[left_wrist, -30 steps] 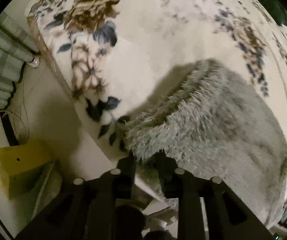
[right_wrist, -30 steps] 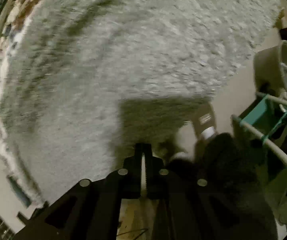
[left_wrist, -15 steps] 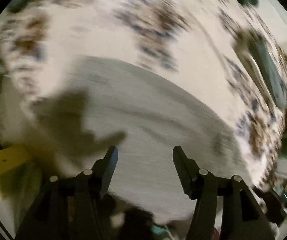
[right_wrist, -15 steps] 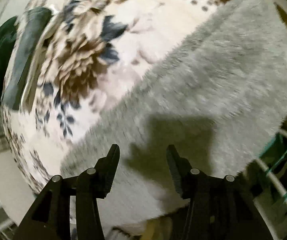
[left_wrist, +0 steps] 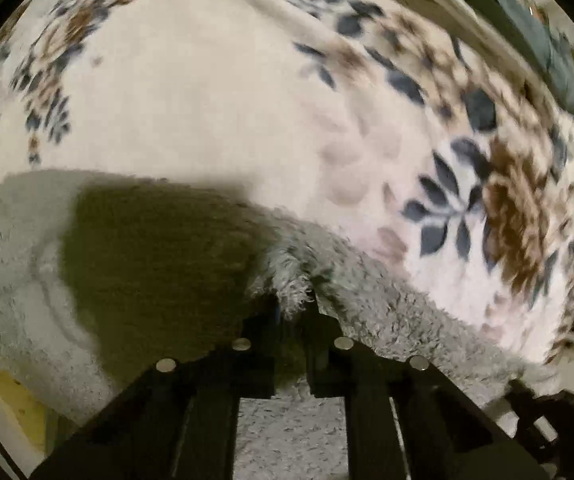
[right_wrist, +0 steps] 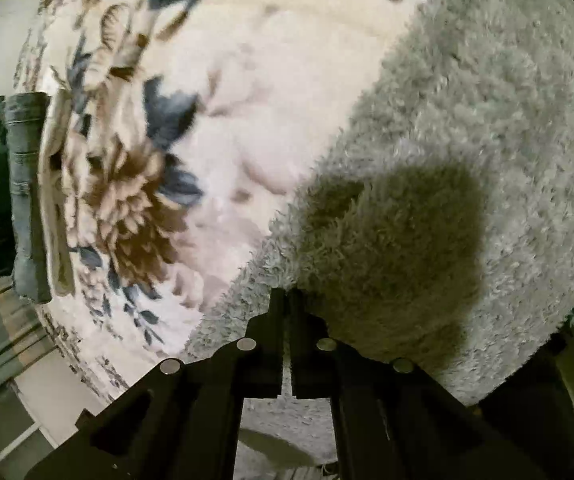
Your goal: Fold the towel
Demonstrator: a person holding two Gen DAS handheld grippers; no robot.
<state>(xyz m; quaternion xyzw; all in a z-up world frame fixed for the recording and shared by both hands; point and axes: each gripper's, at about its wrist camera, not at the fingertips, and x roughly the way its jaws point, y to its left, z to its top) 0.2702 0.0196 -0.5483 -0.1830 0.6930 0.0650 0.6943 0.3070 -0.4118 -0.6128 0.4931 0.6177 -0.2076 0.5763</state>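
My left gripper pinches the towel edge; my right gripper is closed on its edge too, over the floral blanket.

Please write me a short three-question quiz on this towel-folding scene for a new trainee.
1. True or false: the left gripper is pinching the edge of the grey towel.
2. What lies under the towel? A) floral blanket B) bare wooden table C) metal tray
3. Is the right gripper open or shut?

Key: 1 true; 2 A, the floral blanket; 3 shut, at the towel's edge.
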